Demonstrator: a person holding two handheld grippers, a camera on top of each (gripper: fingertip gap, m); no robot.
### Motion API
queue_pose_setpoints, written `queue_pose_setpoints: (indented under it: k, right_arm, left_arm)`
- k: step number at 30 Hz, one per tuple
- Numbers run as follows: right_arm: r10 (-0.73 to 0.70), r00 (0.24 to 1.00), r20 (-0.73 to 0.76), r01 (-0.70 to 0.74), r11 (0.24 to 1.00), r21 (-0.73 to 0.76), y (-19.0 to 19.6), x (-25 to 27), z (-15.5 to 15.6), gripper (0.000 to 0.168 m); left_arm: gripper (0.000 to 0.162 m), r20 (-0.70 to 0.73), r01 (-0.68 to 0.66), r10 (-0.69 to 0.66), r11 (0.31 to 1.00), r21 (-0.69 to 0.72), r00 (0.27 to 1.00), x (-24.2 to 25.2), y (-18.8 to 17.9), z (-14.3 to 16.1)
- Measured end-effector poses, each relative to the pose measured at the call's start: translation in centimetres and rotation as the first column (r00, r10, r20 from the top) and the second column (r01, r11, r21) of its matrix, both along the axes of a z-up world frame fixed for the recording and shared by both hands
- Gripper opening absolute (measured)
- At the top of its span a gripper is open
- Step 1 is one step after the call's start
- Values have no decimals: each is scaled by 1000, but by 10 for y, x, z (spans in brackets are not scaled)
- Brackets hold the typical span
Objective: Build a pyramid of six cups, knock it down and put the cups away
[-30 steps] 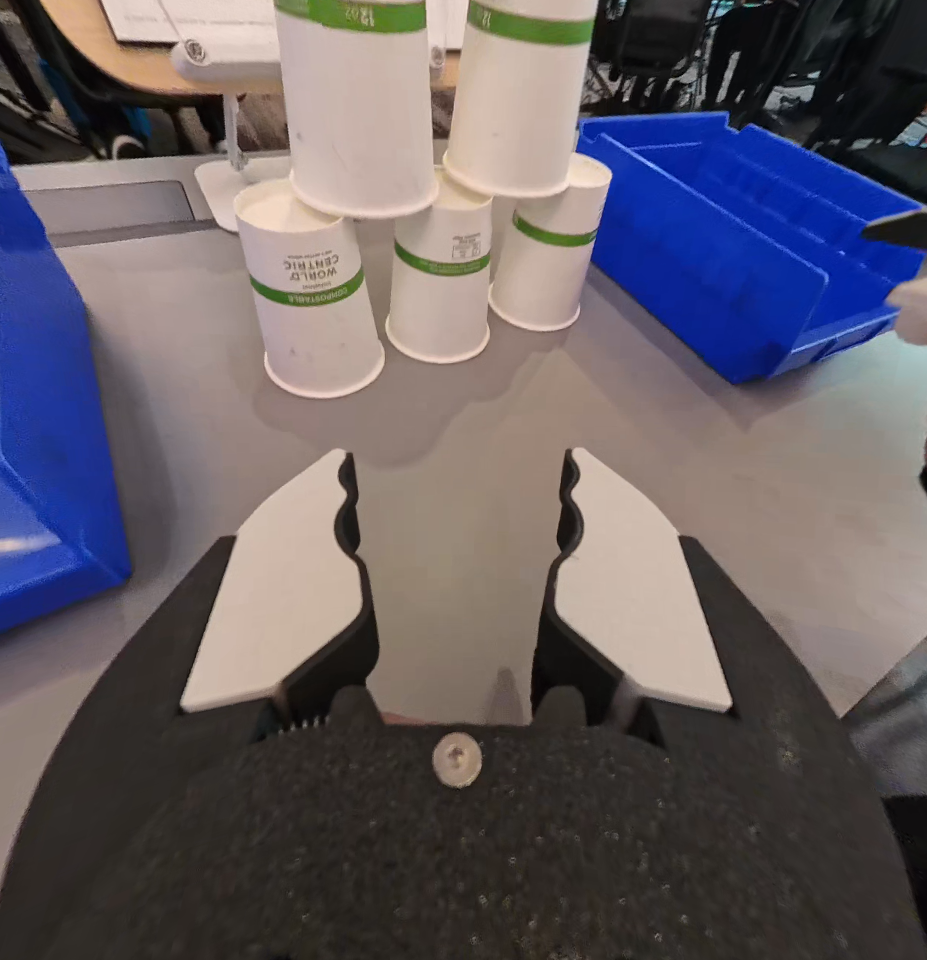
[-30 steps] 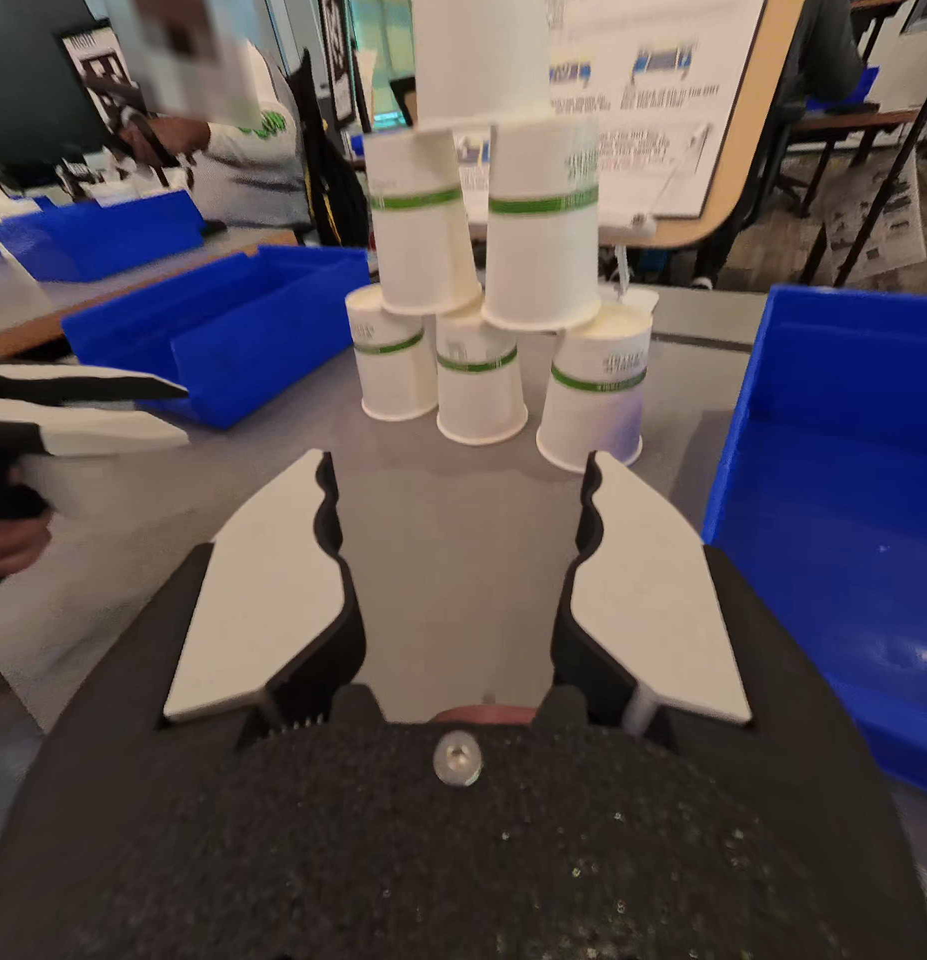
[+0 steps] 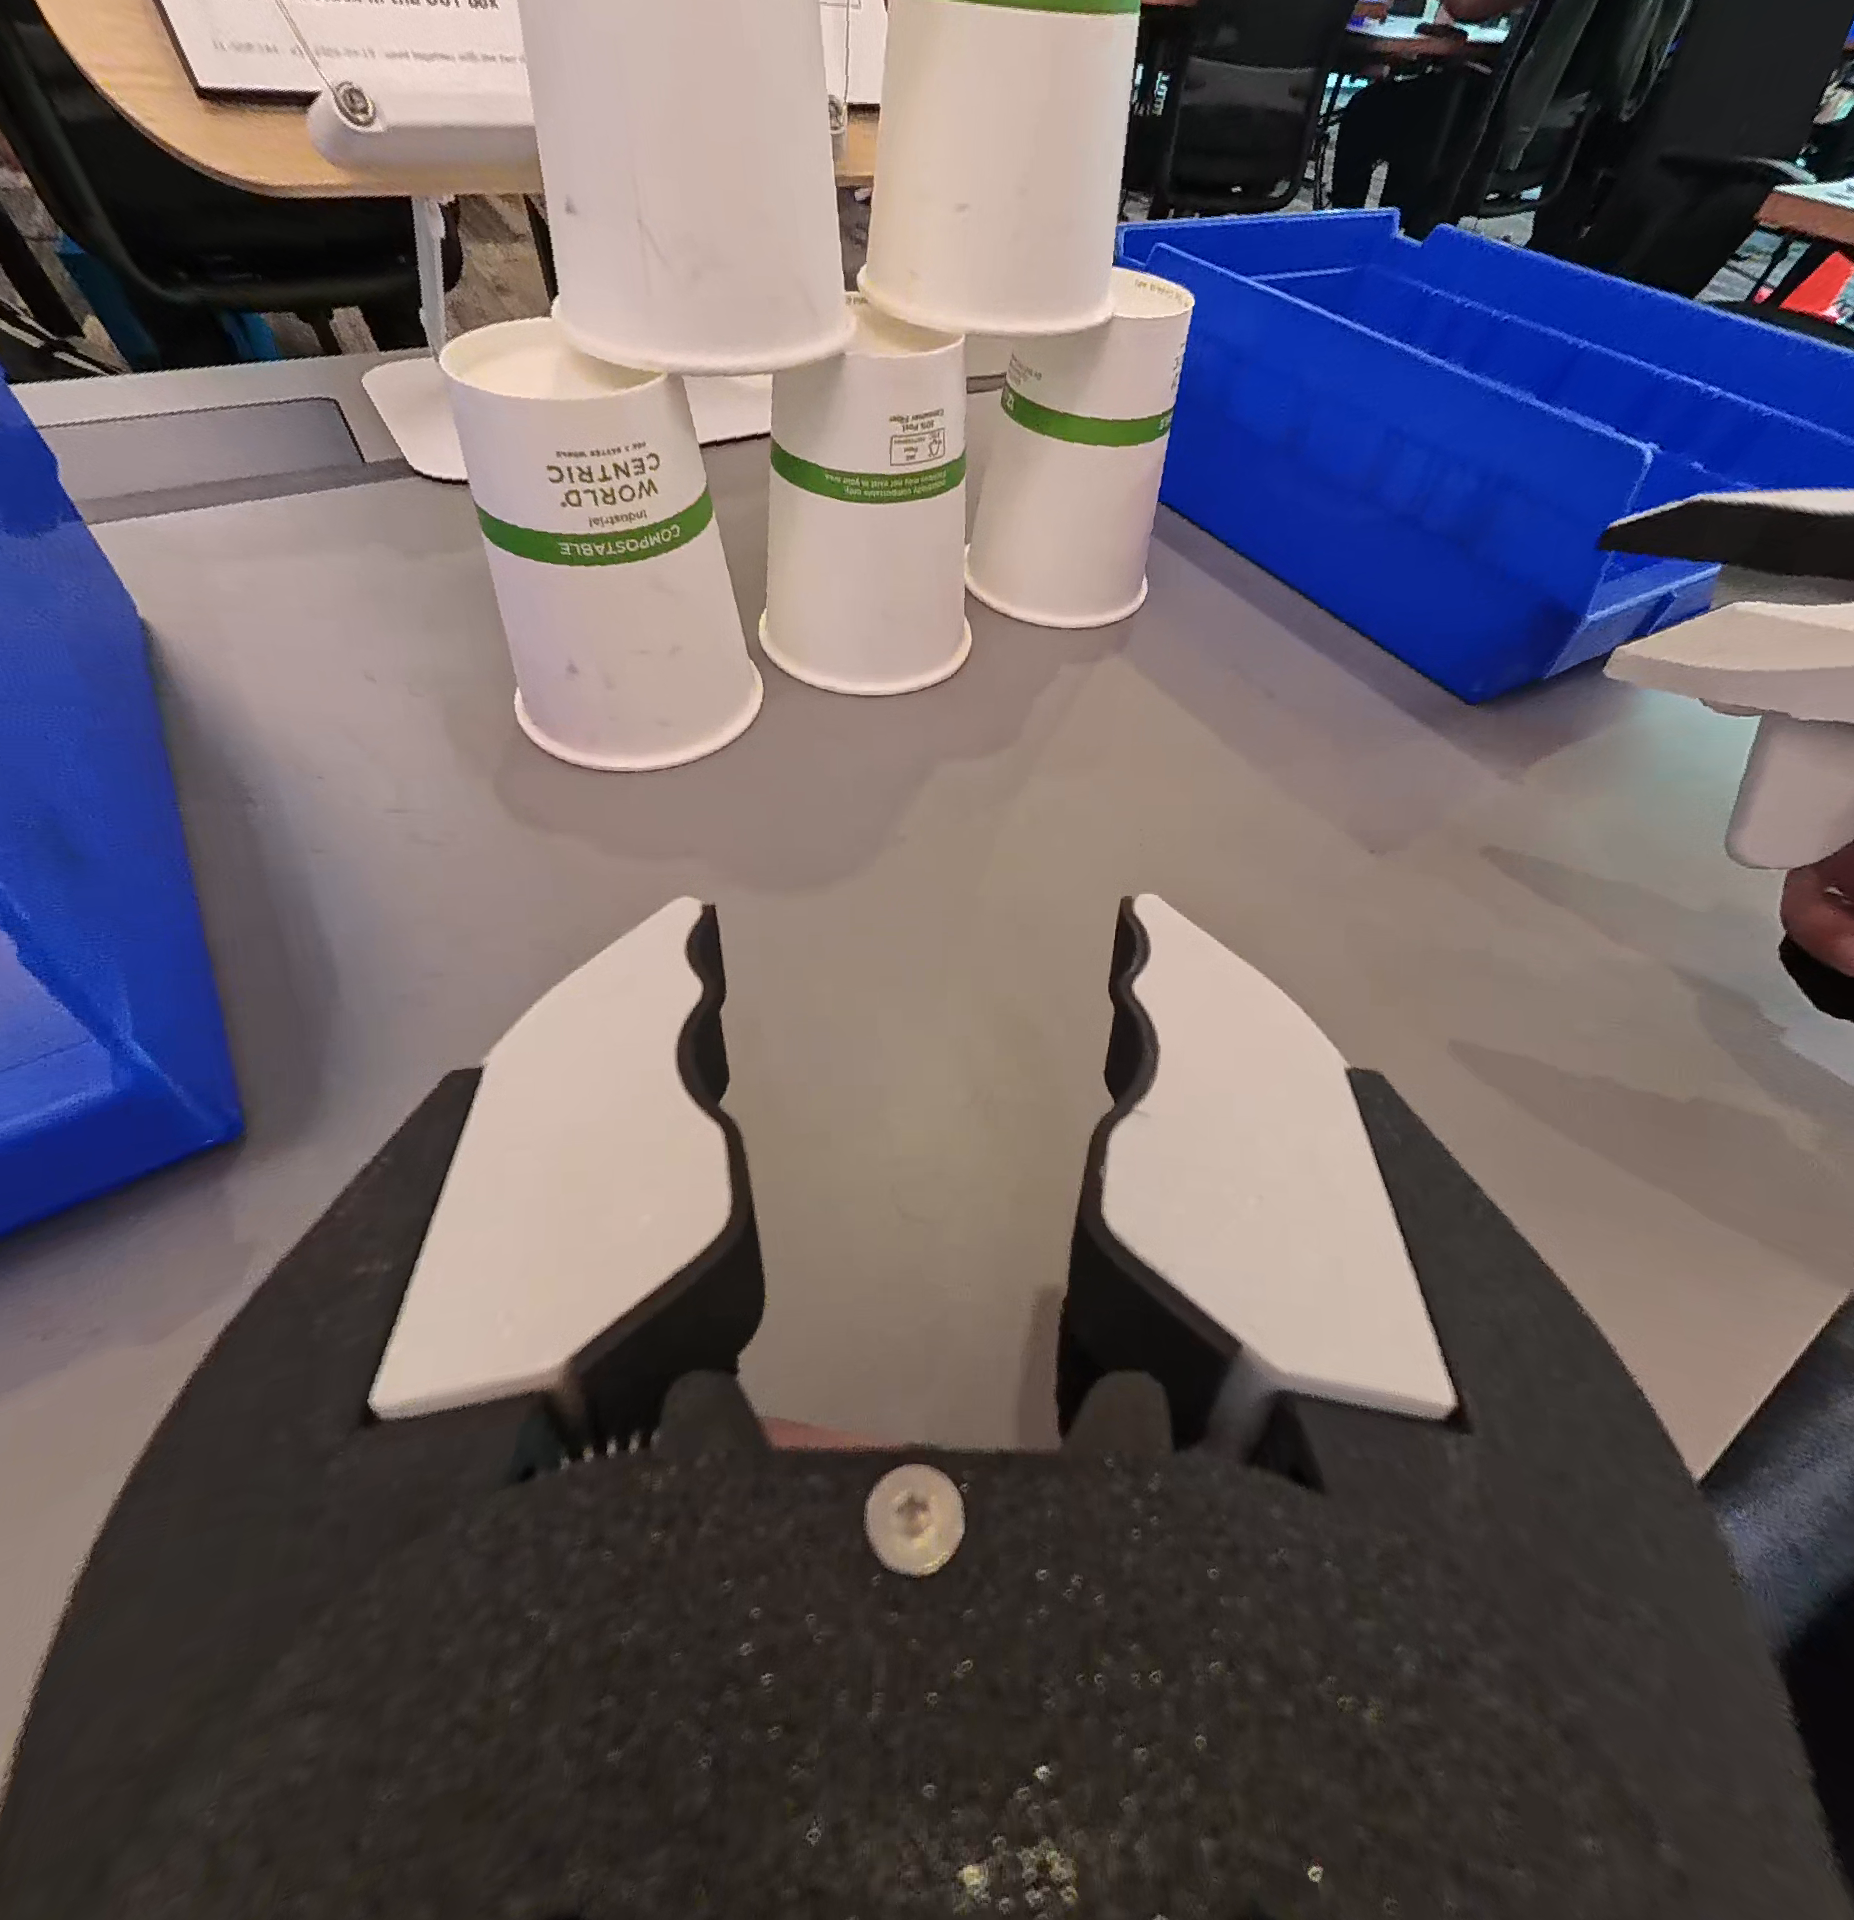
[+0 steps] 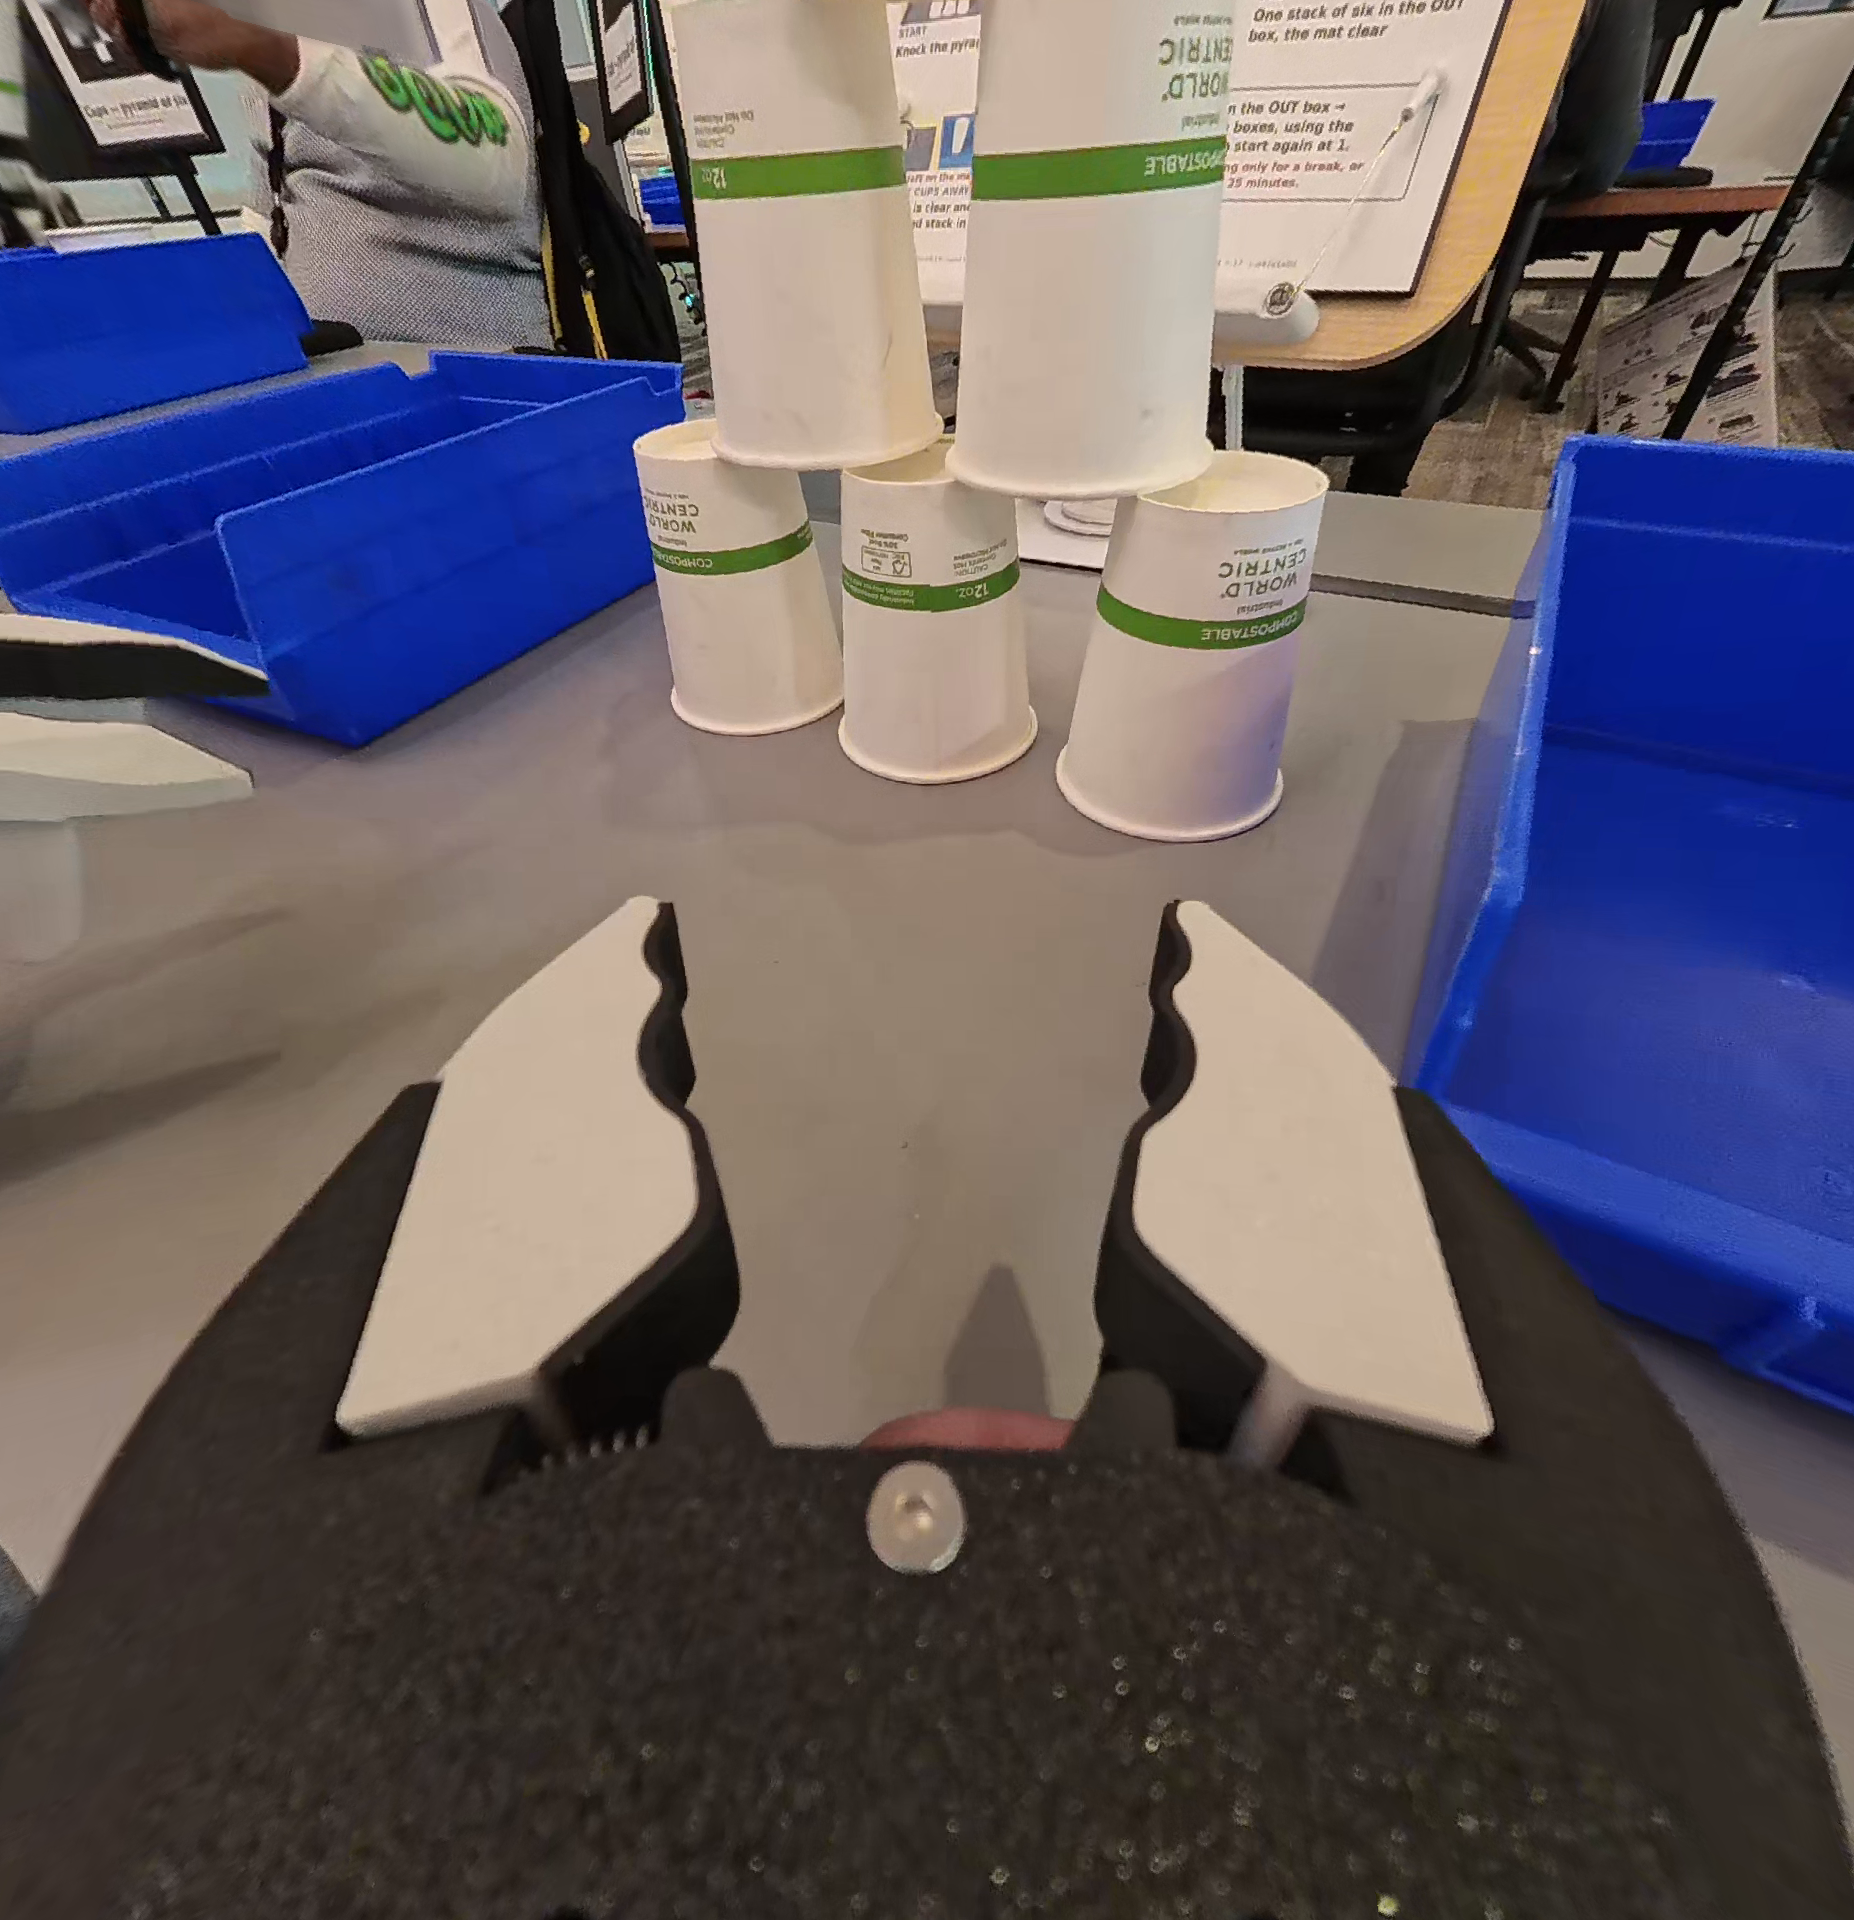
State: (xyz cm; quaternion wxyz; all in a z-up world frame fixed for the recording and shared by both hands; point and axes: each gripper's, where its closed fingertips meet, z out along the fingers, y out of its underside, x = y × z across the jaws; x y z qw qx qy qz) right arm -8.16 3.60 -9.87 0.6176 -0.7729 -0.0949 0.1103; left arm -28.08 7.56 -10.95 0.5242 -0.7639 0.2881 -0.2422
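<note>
Both tools spread, empty: left tool [image 3: 915, 940], right tool [image 4: 915, 940]. Cup pyramid [image 4: 933, 623] at 12 o'clock, top out of view. Risk: hard sweep sends cups off counter [image 3: 1006, 831], past blue bin [image 4: 1681, 935].

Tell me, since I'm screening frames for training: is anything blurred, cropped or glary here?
Left wrist view: cups sharp, second tier cut off at the top, soft shadows on the grey table. Right wrist view: left edge smeared, faint glare on the blue bin.

Matt paper cups [image 3: 632, 582]; glossy plastic bins [image 4: 1712, 935]; smooth grey table [image 3: 1214, 831]
</note>
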Motion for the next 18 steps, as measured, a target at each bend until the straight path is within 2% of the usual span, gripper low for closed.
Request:
queue_pose_setpoints:
  k: [5,18]
  right_arm:
    - [-2,999,49,2,1000,10,1,-1,0,85]
    - [16,998,54,-15,1000,-13,2,-4,-7,84]
  left_arm:
    - [70,-8,-19,19,1000,-1,1000,-3,3,-1]
    - [70,1,-11,11,999,-39,1000,-4,5,-6]
